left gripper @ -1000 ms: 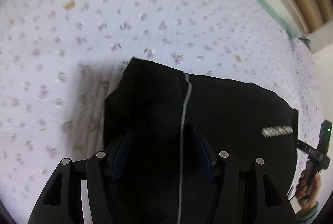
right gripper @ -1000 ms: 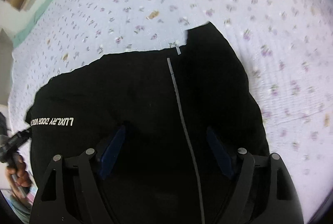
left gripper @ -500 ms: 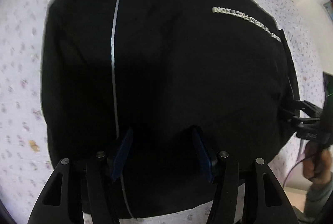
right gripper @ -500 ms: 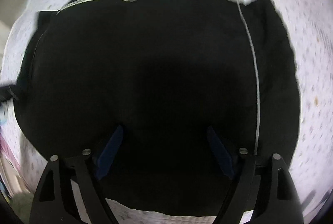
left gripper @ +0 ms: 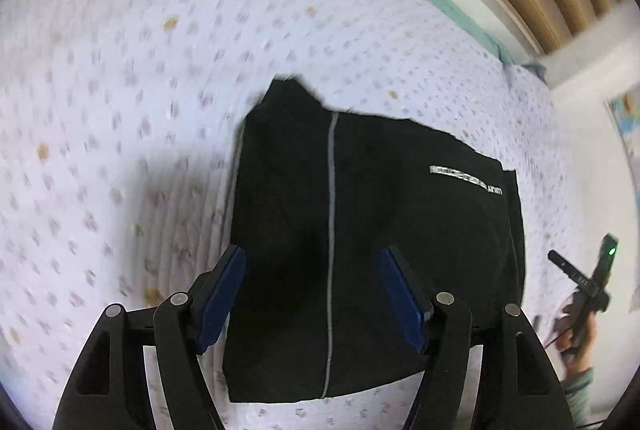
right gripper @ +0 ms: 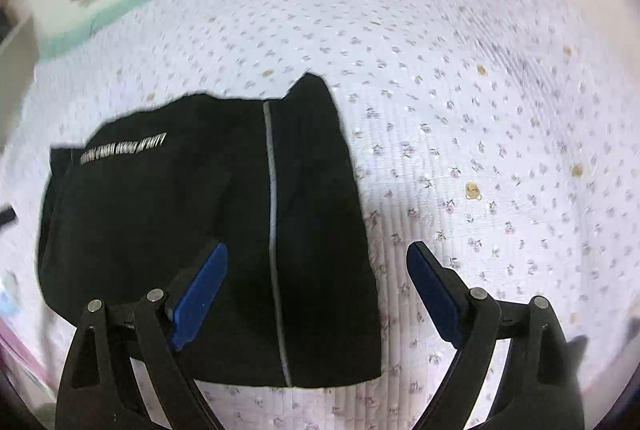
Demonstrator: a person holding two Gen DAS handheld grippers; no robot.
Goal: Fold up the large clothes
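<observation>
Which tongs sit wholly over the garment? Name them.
The left tongs: both blue pads show against the black garment. The right tongs straddle its edge, one pad over the floral sheet.

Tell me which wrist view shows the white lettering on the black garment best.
The right wrist view: the white lettering on the black garment is larger there and partly legible, though upside down. In the left wrist view the lettering sits near the garment's right edge, smaller and mostly motion-blurred.

Bright, even light; motion blur and fisheye warping toward the edges.
</observation>
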